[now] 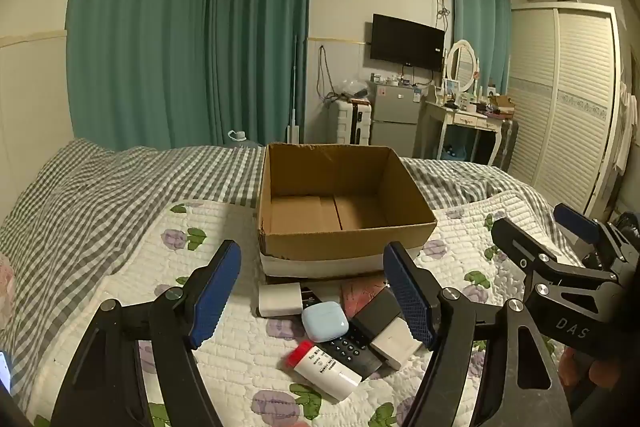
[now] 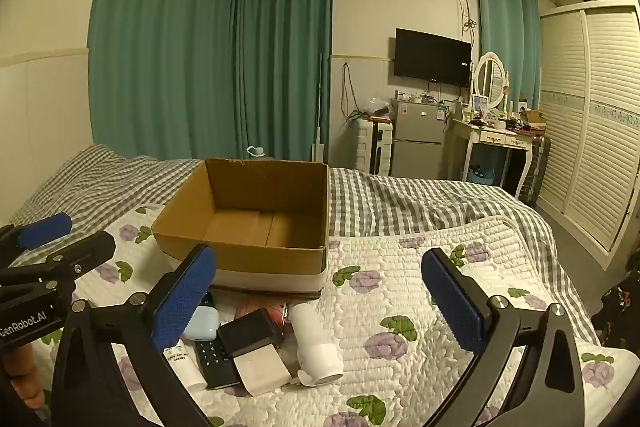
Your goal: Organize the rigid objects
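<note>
Both the left gripper (image 1: 312,303) and right gripper (image 2: 320,299) are hovering wide open, holding nothing, over small items including a blue earbud case (image 1: 325,321) lying on the bed (image 1: 224,311) just before the cardboard box (image 1: 340,251).

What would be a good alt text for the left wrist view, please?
The open left claw hovers over small items on a floral quilt: a white charger, blue earbud case, black remote and red-capped tube. An empty cardboard box sits behind them.
</note>
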The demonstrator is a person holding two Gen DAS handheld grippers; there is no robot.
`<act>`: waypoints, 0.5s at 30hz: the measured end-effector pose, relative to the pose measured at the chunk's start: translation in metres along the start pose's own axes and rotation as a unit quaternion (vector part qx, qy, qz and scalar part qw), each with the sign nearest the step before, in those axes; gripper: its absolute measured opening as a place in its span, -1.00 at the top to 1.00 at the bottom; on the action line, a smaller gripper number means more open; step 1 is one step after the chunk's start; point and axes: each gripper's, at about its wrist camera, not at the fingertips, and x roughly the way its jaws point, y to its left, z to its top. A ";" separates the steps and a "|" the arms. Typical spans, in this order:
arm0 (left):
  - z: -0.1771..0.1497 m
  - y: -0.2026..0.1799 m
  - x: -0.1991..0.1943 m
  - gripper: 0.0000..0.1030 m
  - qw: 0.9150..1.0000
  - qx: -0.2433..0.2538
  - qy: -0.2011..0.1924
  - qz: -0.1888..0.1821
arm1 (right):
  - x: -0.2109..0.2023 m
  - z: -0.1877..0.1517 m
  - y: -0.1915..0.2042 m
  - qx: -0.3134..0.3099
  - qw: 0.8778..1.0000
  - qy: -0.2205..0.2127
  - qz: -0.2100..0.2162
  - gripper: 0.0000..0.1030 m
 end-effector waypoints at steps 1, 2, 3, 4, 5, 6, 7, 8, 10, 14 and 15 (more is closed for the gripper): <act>0.000 0.000 0.001 -0.49 1.000 -0.001 0.000 0.001 | 0.000 0.000 0.000 0.001 1.000 -0.004 0.001 -1.00; -0.001 0.000 -0.001 -0.49 1.000 -0.001 -0.014 -0.004 | 0.000 0.000 0.000 0.001 1.000 -0.003 0.002 -1.00; -0.001 0.000 -0.001 -0.49 1.000 0.000 -0.013 -0.004 | -0.001 0.000 0.001 0.001 1.000 -0.002 0.002 -1.00; -0.001 0.000 -0.001 -0.49 1.000 0.001 -0.013 -0.003 | -0.001 0.000 0.001 0.002 1.000 -0.001 0.003 -1.00; -0.001 -0.001 -0.002 -0.49 1.000 0.002 -0.013 -0.002 | -0.002 0.000 0.001 0.003 1.000 -0.001 0.003 -1.00; -0.001 -0.001 -0.002 -0.49 1.000 0.003 -0.013 -0.002 | -0.002 0.001 0.001 0.003 1.000 -0.001 0.004 -1.00; -0.001 -0.002 -0.003 -0.49 1.000 0.004 -0.013 -0.002 | 0.001 0.000 -0.001 0.003 1.000 0.001 0.004 -1.00; -0.001 -0.002 -0.004 -0.49 1.000 0.005 -0.014 -0.002 | 0.001 -0.001 0.000 0.004 1.000 0.001 0.003 -1.00; -0.001 0.000 -0.002 -0.49 1.000 -0.003 -0.009 -0.002 | 0.003 -0.002 -0.002 0.006 1.000 0.002 0.005 -1.00; -0.001 0.000 -0.003 -0.49 1.000 -0.003 -0.010 -0.001 | 0.002 -0.003 0.001 0.006 1.000 0.001 0.005 -1.00; -0.001 0.000 -0.003 -0.49 1.000 -0.001 -0.010 -0.002 | 0.002 -0.003 0.002 0.005 1.000 0.001 0.005 -1.00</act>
